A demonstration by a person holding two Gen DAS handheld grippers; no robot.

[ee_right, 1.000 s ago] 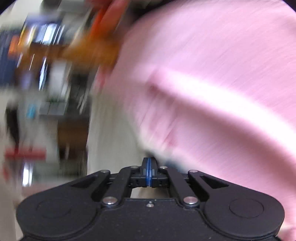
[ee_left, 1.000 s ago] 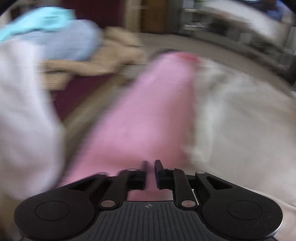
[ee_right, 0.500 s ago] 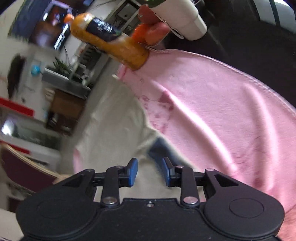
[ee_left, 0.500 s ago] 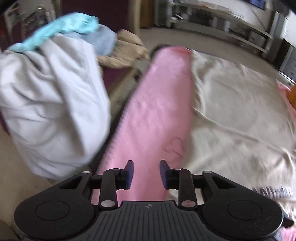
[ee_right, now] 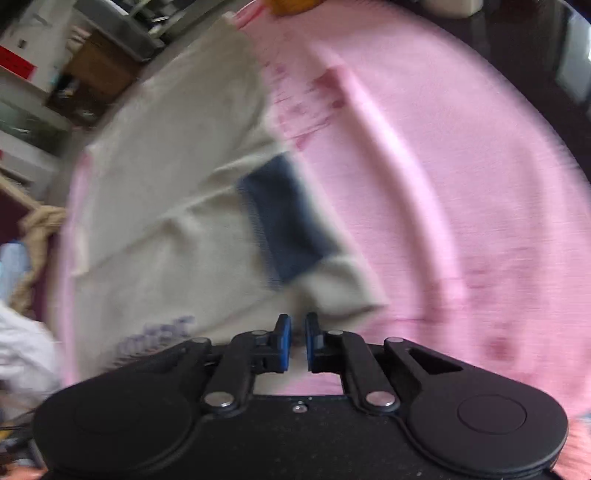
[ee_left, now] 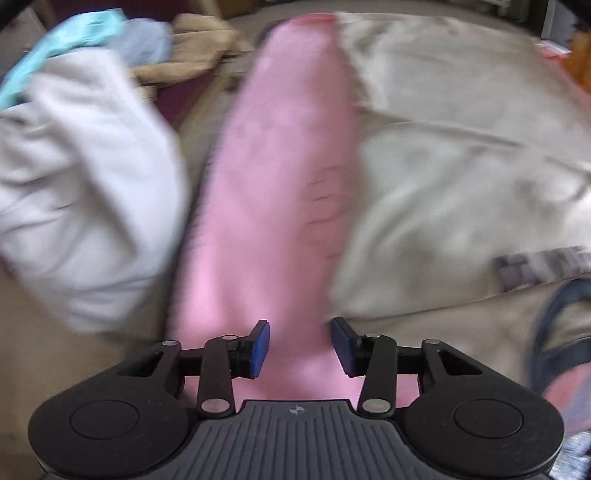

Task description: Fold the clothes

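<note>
Left claw [ee_left: 299, 341] just been opening, pads apart, nothing gripped, pink cloth [ee_left: 280, 177] stretching ahead beneath it. Right claw [ee_right: 297, 341] just been closing to a narrow gap, empty, beige shirt [ee_right: 173, 192] ahead.

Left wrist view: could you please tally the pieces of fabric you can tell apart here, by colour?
Pink cloth: 1
Beige garment: 1
White garment: 1
Turquoise garment: 1
Light blue garment: 1
Tan garment: 1
Total: 6
</note>
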